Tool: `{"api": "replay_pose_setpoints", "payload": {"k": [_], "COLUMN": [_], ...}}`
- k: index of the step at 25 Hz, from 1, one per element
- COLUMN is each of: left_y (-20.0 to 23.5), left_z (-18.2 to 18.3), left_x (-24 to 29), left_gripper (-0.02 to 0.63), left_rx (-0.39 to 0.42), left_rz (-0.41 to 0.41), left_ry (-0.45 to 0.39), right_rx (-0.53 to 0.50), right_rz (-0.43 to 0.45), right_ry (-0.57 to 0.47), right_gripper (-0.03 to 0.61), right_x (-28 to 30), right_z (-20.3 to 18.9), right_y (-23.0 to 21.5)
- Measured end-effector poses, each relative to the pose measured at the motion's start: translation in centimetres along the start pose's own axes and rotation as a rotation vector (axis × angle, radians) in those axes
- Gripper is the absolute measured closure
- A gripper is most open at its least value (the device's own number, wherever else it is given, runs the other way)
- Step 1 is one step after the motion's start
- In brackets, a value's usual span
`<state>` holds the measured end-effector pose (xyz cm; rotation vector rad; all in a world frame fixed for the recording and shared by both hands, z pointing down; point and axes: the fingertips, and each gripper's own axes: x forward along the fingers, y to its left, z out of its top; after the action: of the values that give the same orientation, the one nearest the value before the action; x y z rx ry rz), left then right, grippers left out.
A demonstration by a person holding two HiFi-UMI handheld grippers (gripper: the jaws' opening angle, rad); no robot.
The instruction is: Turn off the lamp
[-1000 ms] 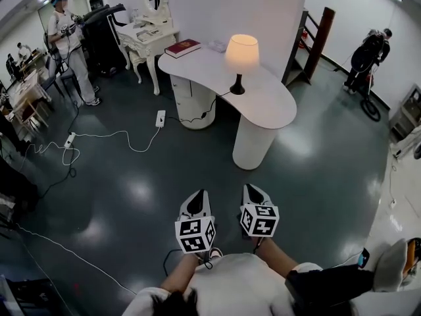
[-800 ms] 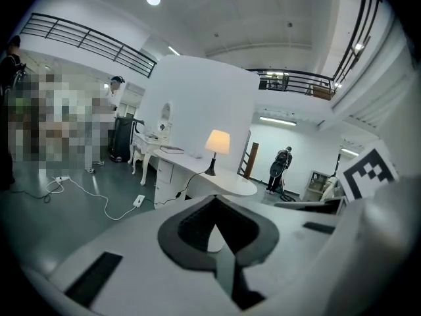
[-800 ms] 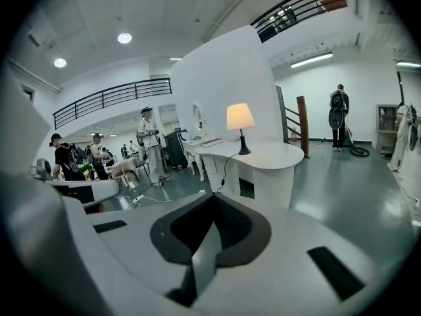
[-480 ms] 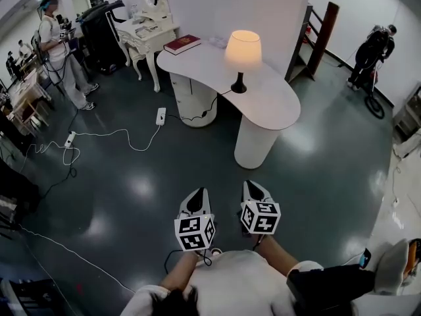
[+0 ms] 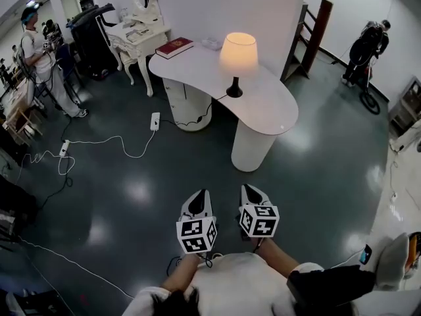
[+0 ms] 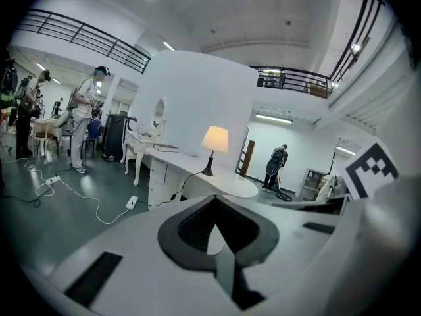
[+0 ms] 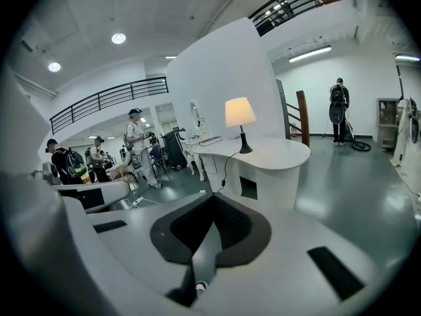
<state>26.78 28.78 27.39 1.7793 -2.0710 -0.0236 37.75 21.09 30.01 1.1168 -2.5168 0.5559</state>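
While the head view looks down, the left tool (image 5: 197, 195) and the right tool (image 5: 250, 189) lie side by side. The lit lamp (image 5: 237, 52) stands on the white table (image 5: 276, 107), well ahead of both. Only this view shows the red book (image 5: 174, 47) on the table and the power strip (image 5: 155, 120) on the floor, ahead-left of the left tool.

From the left gripper view, the left tool (image 6: 212, 199) has its jaws together and empty. The lamp (image 6: 214, 140) is straight ahead, and the other tool's marker cube (image 6: 371, 170) is at its right.

From the right gripper view, the right tool (image 7: 214, 197) is also closed and empty. The lamp (image 7: 240, 114) is ahead, slightly right, and its cable (image 7: 225, 170) hangs down the table.
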Motion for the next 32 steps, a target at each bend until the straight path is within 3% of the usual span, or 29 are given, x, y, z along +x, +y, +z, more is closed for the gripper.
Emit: {"api": "replay_pose_setpoints", "payload": {"k": [19,32], "left_y": [11.5,17.7], "left_z": [7.7,11.5], "left_x": [11.0,16.9], "left_gripper": [0.607,0.607], "left_rx": [0.010,0.043], "left_rz": [-0.089,-0.171], "left_ry": [0.008,0.007], "right_rx": [0.073,0.107], "right_rz": [-0.111,-0.196], "right_ry": [0.012,-0.037], "right_gripper": [0.580,0.580], "right_x": [13.6,20.3], "right_z": [5.5,8.6], "right_y": [3.6,6.2]}}
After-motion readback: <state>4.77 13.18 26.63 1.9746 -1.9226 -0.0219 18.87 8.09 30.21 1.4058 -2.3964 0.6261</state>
